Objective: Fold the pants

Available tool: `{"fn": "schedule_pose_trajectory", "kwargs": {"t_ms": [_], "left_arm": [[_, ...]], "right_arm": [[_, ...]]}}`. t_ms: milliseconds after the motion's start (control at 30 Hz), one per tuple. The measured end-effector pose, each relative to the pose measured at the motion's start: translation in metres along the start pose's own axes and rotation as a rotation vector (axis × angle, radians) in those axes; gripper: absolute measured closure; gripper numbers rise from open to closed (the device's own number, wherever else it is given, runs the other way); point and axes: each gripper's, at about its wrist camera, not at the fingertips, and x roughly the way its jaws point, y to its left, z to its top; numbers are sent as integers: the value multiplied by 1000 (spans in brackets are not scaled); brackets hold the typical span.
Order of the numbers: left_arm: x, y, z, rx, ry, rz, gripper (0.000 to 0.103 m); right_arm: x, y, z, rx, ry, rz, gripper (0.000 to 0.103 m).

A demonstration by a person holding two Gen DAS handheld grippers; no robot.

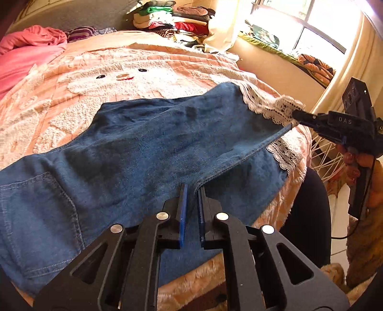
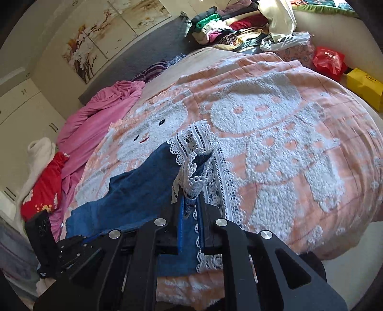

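Note:
Blue denim pants point(image 1: 134, 148) with white lace cuffs point(image 1: 275, 108) lie across the peach bedspread point(image 1: 143, 71), waist and back pocket at the left. My left gripper point(image 1: 191, 189) is shut on the crotch seam edge of the pants near the bed's front. My right gripper point(image 1: 295, 117) shows at the right, shut on the lace cuff. In the right wrist view the right gripper point(image 2: 191, 198) pinches the bunched lace cuff point(image 2: 194, 153) and lifts it above the bedspread point(image 2: 299, 143); the pants point(image 2: 134, 191) run back toward the left gripper body point(image 2: 59, 251).
A pink quilt point(image 2: 95, 119) and a red garment point(image 2: 45, 189) lie at the bed's far side. A pile of folded clothes point(image 1: 177, 21) sits at the head. A red bag point(image 2: 329, 61) and a yellow box point(image 2: 366, 86) lie beside the bed.

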Motion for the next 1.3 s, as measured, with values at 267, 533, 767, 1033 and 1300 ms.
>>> {"fn": "schedule_pose_trajectory", "kwargs": {"t_ms": [267,533,767,1033,1300], "left_arm": [[-5,-11,-14,53,24,-3,100],[2,-18,-26,76,60,8,100],[-7,-19,-30,78,41,18,100],[0,-17,-36,83,61,13,100],[8,-14,-36,74,51,6,100]], "right_arm": [[-3,-17,-32,36,73,-47,94],[1,-30,-44,56,109,-58,94],[-6,-24,-43,17,106,-72,91],[-22,-28,-44,1,100,-176,65],[-19,18,-28,-140,62,-78,56]]}}
